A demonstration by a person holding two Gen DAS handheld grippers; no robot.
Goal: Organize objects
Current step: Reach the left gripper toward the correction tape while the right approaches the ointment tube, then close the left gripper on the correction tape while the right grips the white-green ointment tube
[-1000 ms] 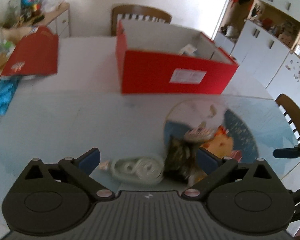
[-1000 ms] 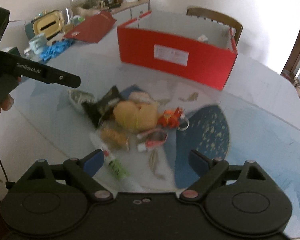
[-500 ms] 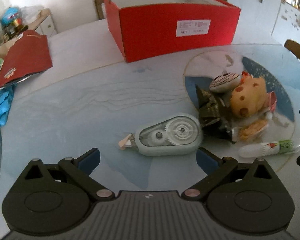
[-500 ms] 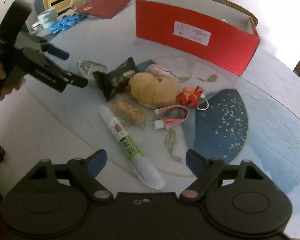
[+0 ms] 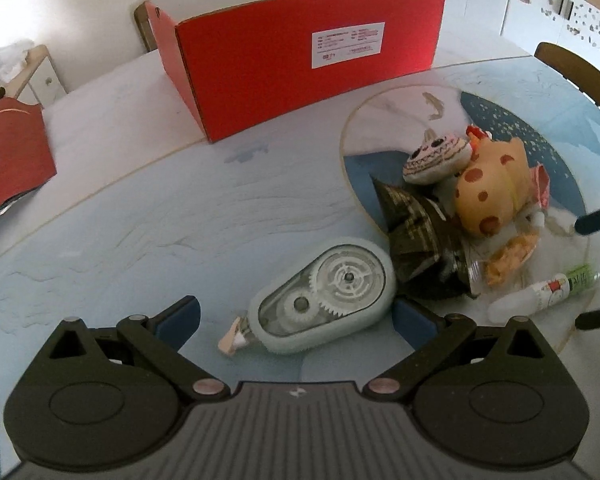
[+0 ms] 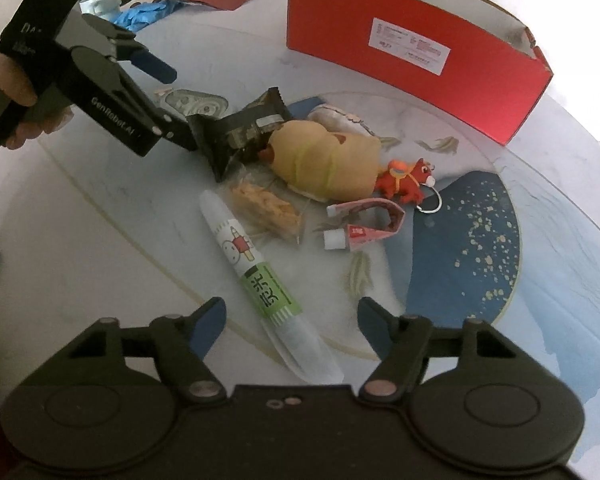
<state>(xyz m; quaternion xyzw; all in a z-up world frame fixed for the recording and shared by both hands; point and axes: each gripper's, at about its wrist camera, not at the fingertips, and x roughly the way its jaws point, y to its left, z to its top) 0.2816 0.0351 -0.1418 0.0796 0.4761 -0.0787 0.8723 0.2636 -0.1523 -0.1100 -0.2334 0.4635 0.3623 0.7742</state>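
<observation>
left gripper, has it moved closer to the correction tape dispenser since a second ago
Yes. The left gripper has come down toward the pale green plastic correction tape dispenser, which now lies between its open fingers; the red cardboard box behind looms nearer and larger too.

Open bench on the near and left sides, clutter crowded in the middle.
The bench (image 5: 148,216) lay bare between the red box (image 5: 300,76) and the tape roller (image 5: 324,296); to the right, the dark packet (image 5: 416,232), plush (image 5: 492,188) and tube (image 6: 256,276) blocked passage.
</observation>
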